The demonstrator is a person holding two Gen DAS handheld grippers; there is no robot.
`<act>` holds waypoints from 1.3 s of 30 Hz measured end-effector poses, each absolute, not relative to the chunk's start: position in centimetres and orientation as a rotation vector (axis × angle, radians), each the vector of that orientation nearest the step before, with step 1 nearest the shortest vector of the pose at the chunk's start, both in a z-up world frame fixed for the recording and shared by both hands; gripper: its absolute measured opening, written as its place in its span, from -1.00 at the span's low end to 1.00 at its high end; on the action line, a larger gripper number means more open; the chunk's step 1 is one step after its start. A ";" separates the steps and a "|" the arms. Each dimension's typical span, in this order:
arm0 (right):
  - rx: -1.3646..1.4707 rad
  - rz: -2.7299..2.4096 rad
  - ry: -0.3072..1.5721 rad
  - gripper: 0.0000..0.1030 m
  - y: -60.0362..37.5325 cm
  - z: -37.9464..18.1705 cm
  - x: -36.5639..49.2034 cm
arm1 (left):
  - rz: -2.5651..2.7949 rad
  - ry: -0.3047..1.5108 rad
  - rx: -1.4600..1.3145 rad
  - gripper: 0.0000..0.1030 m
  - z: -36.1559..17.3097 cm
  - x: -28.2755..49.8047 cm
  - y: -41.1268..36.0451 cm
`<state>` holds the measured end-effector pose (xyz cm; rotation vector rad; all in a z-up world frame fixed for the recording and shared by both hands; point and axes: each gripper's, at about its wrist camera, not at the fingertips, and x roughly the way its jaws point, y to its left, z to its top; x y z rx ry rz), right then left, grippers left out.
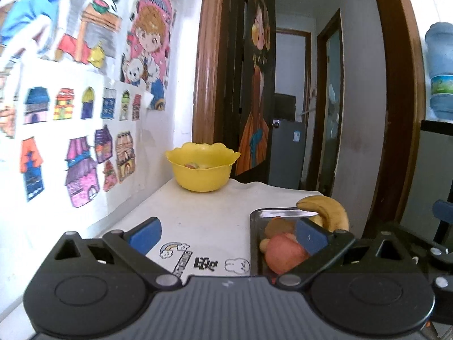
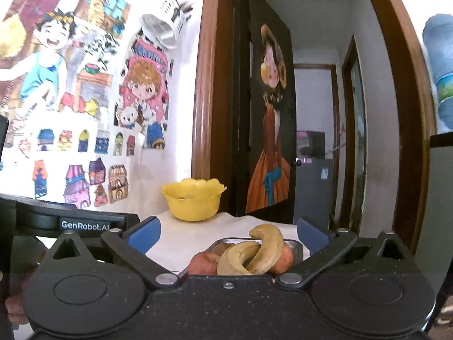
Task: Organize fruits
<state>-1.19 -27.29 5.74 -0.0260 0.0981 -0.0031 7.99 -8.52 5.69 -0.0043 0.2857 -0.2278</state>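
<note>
A yellow scalloped bowl (image 1: 202, 170) stands at the table's far end with some fruit inside; it also shows in the right wrist view (image 2: 193, 201). A metal tray (image 1: 256, 221) on the right holds a banana (image 1: 325, 209) and red apples (image 1: 283, 252). In the right wrist view the tray (image 2: 296, 245) holds bananas (image 2: 263, 249) and apples (image 2: 202, 263). My left gripper (image 1: 226, 233) is open and empty over the white tabletop, left of the tray. My right gripper (image 2: 228, 233) is open and empty, just before the tray's fruit.
A wall (image 1: 70, 99) covered in coloured drawings runs along the left. A dark open door (image 1: 254, 85) with a painted figure stands behind the table. The white table (image 1: 203, 212) ends at the far edge by the doorway. The left gripper's body (image 2: 70, 221) shows at left.
</note>
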 end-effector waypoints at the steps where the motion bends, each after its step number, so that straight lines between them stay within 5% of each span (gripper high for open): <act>1: -0.024 -0.006 0.094 0.98 -27.2 5.9 -2.1 | -0.227 0.281 -0.006 0.99 5.7 7.2 -8.3; 16: 0.032 -0.030 0.136 0.99 -25.3 3.8 -8.5 | -0.190 0.275 -0.037 0.99 4.4 0.8 -4.5; 39: 0.069 -0.083 0.324 0.99 -24.7 -0.4 -7.2 | -0.158 0.352 -0.008 0.99 0.0 -0.1 -3.2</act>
